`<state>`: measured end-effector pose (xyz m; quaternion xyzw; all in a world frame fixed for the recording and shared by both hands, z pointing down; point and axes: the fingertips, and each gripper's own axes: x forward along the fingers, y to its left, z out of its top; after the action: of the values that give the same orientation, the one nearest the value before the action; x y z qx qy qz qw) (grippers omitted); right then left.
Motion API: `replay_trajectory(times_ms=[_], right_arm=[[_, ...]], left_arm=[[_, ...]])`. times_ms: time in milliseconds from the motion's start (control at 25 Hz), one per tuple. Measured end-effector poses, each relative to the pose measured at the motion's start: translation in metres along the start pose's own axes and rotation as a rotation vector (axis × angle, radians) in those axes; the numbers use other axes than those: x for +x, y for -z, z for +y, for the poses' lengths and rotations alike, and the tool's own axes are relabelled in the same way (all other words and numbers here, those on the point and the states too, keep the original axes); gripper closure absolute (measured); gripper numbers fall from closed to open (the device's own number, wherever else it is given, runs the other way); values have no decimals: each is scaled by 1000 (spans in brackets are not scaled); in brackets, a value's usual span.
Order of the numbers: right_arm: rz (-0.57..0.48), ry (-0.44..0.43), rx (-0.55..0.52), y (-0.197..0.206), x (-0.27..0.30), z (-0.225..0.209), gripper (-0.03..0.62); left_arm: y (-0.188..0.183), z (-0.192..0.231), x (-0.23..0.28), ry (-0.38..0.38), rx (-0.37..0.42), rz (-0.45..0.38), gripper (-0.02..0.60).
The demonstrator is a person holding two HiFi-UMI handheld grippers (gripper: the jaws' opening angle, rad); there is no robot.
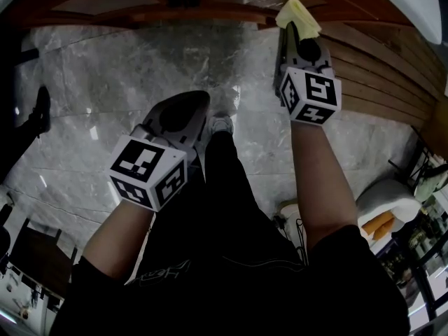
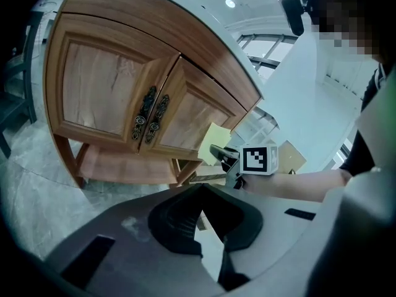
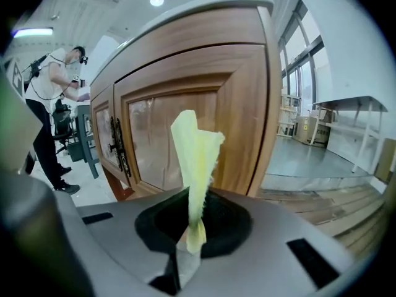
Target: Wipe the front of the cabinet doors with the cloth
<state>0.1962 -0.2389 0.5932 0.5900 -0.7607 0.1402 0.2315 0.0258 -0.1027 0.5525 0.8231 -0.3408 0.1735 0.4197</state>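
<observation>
The wooden cabinet (image 2: pixel 124 98) has two panel doors with dark ornate handles (image 2: pixel 151 115) at the middle seam. My right gripper (image 3: pixel 197 221) is shut on a yellow cloth (image 3: pixel 195 153), which stands up from the jaws just in front of the right door (image 3: pixel 154 138) without touching it. In the head view the right gripper (image 1: pixel 299 40) holds the cloth (image 1: pixel 297 16) up by the cabinet's edge (image 1: pixel 175 9). My left gripper (image 1: pixel 192 103) hangs lower over the marble floor, away from the cabinet. Its jaws (image 2: pixel 201 198) are shut on nothing.
A person (image 3: pixel 52 98) stands beyond the cabinet's left side by some chairs. Wooden planks (image 1: pixel 392 68) lie on the floor at the right. A white table with clutter (image 1: pixel 392 205) stands at the lower right. My own shoe (image 1: pixel 220 123) is between the grippers.
</observation>
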Motion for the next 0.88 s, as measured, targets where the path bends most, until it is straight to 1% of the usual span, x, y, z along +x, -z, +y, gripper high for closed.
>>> replay_trajectory(times_ms=[280, 520, 720, 880], right_arm=[[4, 72, 42, 12, -17, -42, 553], [14, 124, 114, 25, -29, -71, 553], [21, 158, 148, 34, -38, -87, 553], [34, 163, 149, 43, -41, -86, 553]], left_arm=[[1, -11, 16, 3, -4, 25, 575], [5, -21, 26, 6, 7, 50, 575], [8, -26, 31, 3, 21, 68, 575], [13, -23, 32, 3, 16, 79, 575]])
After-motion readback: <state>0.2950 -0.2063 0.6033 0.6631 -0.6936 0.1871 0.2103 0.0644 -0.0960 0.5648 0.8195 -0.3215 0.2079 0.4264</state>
